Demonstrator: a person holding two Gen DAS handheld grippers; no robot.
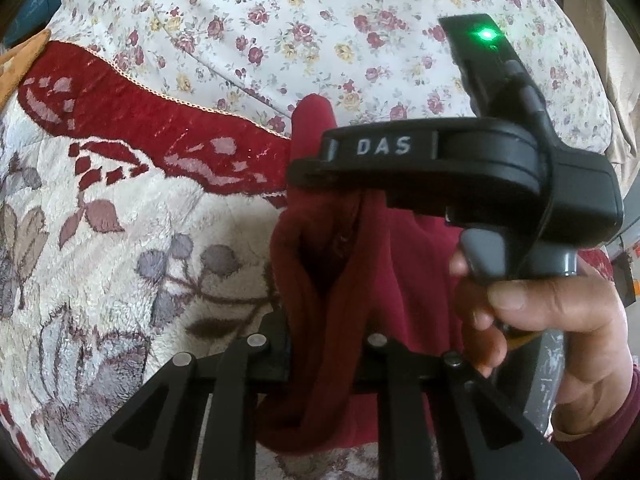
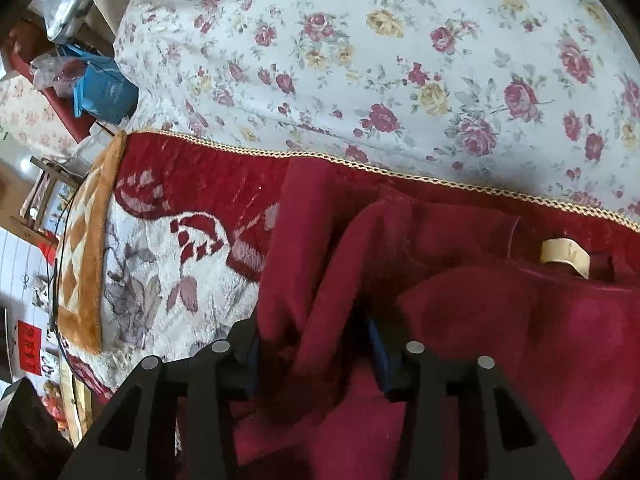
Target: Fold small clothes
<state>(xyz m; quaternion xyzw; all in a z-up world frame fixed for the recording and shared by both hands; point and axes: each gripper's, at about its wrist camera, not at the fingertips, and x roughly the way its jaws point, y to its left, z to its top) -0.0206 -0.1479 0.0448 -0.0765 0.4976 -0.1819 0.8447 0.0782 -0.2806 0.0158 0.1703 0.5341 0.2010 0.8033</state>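
Dark red knitted cloth fills both sets of jaws: your left gripper [image 1: 320, 364] is clamped on a bunched fold of the small dark red fleece garment [image 1: 320, 264], and your right gripper [image 2: 316, 344] has its jaws pressed in on another thick fold of the same garment, cloth wedged tight between the blue-edged pads. The garment hangs and bunches between the two tools, partly lifted off the plush cream-and-red floral blanket [image 1: 132, 240], with the white rose-print bedsheet [image 1: 320, 32] beyond the blanket's braided edge. From here the risk, as I judge it, is that each grip holds several layers at once; pull the tools apart and you may drag a twisted rope of cloth instead of a flat panel, or the thick fold may slip free of one side. The two tools also sit very close, so they could knock together. The left view shows the right tool's black body, its green light, and your right hand [image 1: 536, 312] on the handle; only the right view shows the cream neck label [image 2: 564, 258] and the garment's spread body.
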